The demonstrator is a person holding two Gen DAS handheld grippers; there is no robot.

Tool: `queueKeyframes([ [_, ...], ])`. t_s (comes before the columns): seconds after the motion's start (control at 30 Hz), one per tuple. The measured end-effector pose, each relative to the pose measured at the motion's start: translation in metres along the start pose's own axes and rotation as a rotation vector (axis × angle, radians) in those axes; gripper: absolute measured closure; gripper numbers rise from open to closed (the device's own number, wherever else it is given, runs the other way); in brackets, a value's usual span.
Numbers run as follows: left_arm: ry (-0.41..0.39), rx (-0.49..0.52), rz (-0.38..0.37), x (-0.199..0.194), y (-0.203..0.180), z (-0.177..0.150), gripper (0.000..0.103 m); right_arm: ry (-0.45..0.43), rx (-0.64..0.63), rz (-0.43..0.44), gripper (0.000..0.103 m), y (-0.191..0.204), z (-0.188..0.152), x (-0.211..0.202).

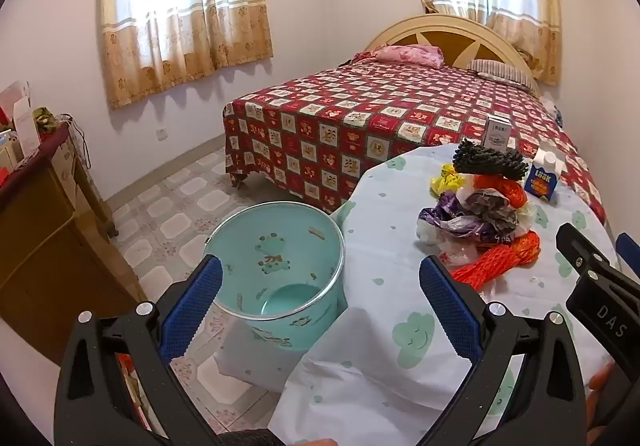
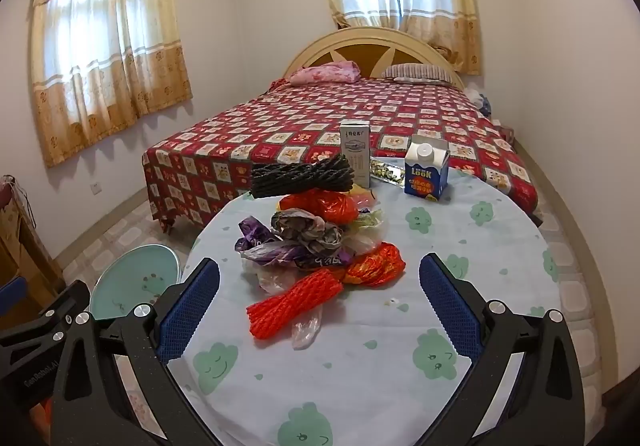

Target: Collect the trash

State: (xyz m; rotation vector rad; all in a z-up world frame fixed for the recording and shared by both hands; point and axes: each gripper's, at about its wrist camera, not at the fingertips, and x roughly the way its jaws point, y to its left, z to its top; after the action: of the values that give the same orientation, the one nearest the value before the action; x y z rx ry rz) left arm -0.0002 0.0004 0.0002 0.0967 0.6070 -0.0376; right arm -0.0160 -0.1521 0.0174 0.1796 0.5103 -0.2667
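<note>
A heap of trash (image 2: 316, 242) lies on the round table (image 2: 500, 246): crumpled plastic bags, an orange foam net (image 2: 292, 304), a black foam net (image 2: 300, 174). Behind it stand a blue milk carton (image 2: 426, 174) and a tall grey box (image 2: 355, 152). A teal bin (image 1: 280, 262) stands on the floor at the table's left edge. My left gripper (image 1: 320, 298) is open, held over the bin and the table edge. My right gripper (image 2: 320, 306) is open in front of the heap, with the orange net between its blue fingers (image 2: 188, 314), not touched.
A bed (image 2: 340, 122) with a red patterned cover fills the room behind the table. A wooden cabinet (image 1: 36, 230) with clutter stands at the left wall. Tiled floor (image 1: 168, 206) lies between cabinet, bin and bed. The right gripper's body (image 1: 600, 286) shows at the left wrist view's edge.
</note>
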Motion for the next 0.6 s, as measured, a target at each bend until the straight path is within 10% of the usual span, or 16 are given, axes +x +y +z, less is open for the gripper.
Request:
queueKeyframes([
  [0.6, 0.007, 0.004, -0.006, 0.0008, -0.0056, 0.0007, 0.006, 0.003, 0.001, 0.0, 0.005, 0.0002, 0.0002, -0.0003],
])
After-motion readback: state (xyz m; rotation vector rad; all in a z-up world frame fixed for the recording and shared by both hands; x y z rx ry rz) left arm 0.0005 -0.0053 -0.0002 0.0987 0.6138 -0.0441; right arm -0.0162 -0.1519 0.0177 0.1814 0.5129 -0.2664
